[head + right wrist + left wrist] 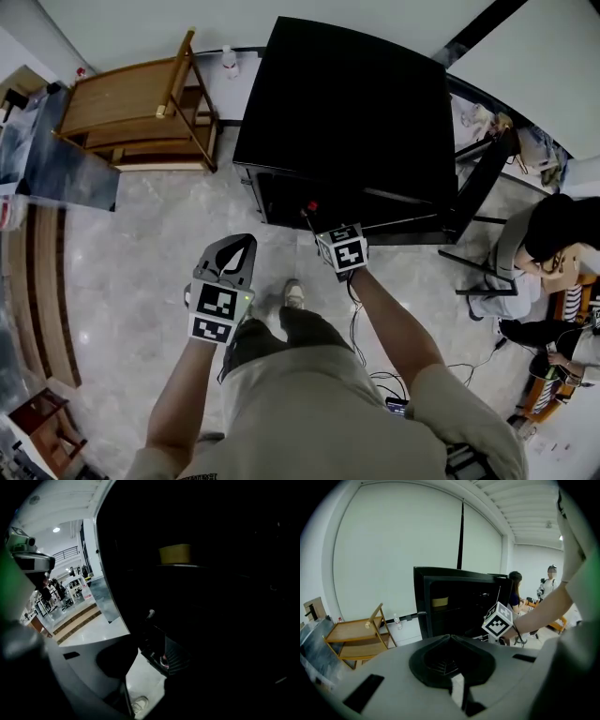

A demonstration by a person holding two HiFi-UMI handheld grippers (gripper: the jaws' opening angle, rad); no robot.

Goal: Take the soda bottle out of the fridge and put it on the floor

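Observation:
The black fridge (347,103) stands in front of me, with its door (480,178) swung out to the right. Its inside is dark; a yellow thing (174,554) lies on a shelf. A small red spot (312,206), perhaps a bottle cap, shows low at the fridge's front. No soda bottle's body can be made out in the dark. My right gripper (314,220) reaches into that low opening; its jaws (143,630) stand open with floor showing between them. My left gripper (246,242) hangs back over the floor, shut and holding nothing (450,637).
A wooden trolley (141,112) leans by the wall at the left, with a clear water bottle (229,61) beside it. A person (553,234) sits at the right beyond the fridge door. Cables (375,375) trail on the marble floor. Wooden steps (47,281) run along the left.

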